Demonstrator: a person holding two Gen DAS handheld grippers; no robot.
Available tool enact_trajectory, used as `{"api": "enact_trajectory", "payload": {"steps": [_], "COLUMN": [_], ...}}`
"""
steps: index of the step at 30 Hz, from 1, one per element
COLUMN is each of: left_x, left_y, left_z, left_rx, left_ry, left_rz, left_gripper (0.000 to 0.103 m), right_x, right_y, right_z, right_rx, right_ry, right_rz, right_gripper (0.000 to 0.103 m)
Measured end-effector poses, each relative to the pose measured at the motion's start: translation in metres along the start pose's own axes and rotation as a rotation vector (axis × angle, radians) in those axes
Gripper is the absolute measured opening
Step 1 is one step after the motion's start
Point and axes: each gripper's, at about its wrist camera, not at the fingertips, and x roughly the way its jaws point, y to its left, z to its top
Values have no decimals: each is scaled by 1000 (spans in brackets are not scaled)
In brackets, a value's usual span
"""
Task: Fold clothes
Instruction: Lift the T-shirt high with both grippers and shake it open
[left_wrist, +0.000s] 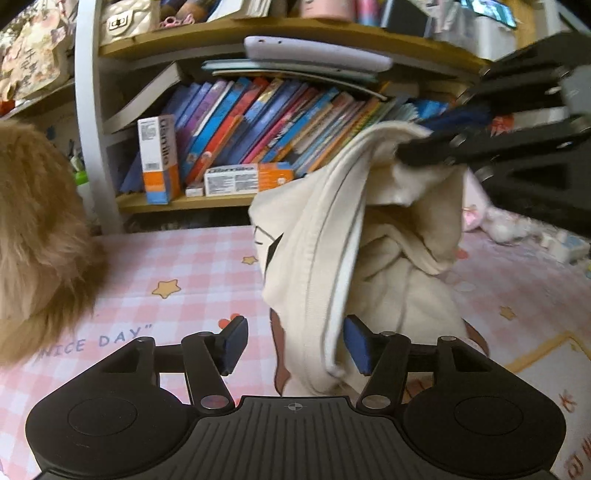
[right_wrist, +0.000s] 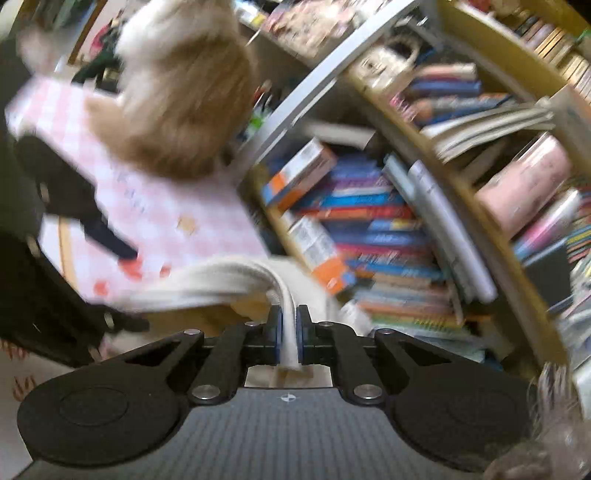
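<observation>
A cream garment (left_wrist: 354, 243) with a ribbed hem hangs over the pink checked bed cover (left_wrist: 177, 266). My right gripper (left_wrist: 424, 151) holds its top edge up at the upper right of the left wrist view. In the right wrist view that right gripper (right_wrist: 289, 332) is shut on the cream ribbed band (right_wrist: 236, 280), and the picture is blurred by motion. My left gripper (left_wrist: 295, 341) is open low down, with the hanging cloth between its blue pads (left_wrist: 236, 341) but not pinched. The left gripper (right_wrist: 74, 221) shows as a dark shape at the left of the right wrist view.
A fluffy brown and white animal (left_wrist: 40, 236) sits on the bed at the left, also visible as the furry animal (right_wrist: 181, 96). A bookshelf (left_wrist: 258, 122) packed with books and boxes stands behind the bed. Soft toys (left_wrist: 517, 225) lie at the right.
</observation>
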Motion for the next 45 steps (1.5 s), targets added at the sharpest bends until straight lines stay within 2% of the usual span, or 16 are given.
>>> {"api": "enact_trajectory", "payload": {"steps": [2,4,5,6,12,14,16,17,20,21,23,25,29,34,41,45], "left_x": [8,15,17,15,-25,-42,-59,-67,-90,-96,-107,-116,-136,-180,-256,-276], "left_y": [2,5,9,12,28,25,18,15,9,8,10,14,16,10,-9,-28], "left_z": [2,4,6,9,40,51,59,63,72,74,78,80,82,92,125,124], "left_rx": [-8,-20,-38,-55,-114,-98,-74,-64,-35,-24,-6,0,4,24,9,29], "left_ry": [3,6,7,-4,-180,-241,-289,-310,-367,-380,-392,-398,-438,-570,-816,-846], "left_rz": [4,1,-5,-8,-25,-42,-63,-73,-93,-92,-77,-42,24,85,100,101], "left_gripper": [55,34,12,7,6,6,6,6,6,6,6,6,6,6,6,6], "right_x": [-1,0,1,1,5,6,6,7,17,21,28,24,-16,-86,-170,-193], "right_y": [0,1,1,2,4,7,12,15,24,25,25,10,-25,-49,-51,-50], "right_z": [4,2,0,-2,-17,-19,-20,-21,-21,-23,-28,-30,-26,-12,1,-1], "right_rx": [-15,-16,-13,-9,31,60,65,61,44,42,48,117,199,182,161,200], "right_ry": [-7,2,9,18,64,66,49,39,48,52,59,43,-67,-206,-283,-325], "right_rz": [-11,-16,-17,-15,-22,-37,-54,-56,-46,-54,-70,-97,-217,-302,-154,-118], "right_gripper": [7,7,7,7,8,18,61,63,63,58,14,7,6,6,11,12]}}
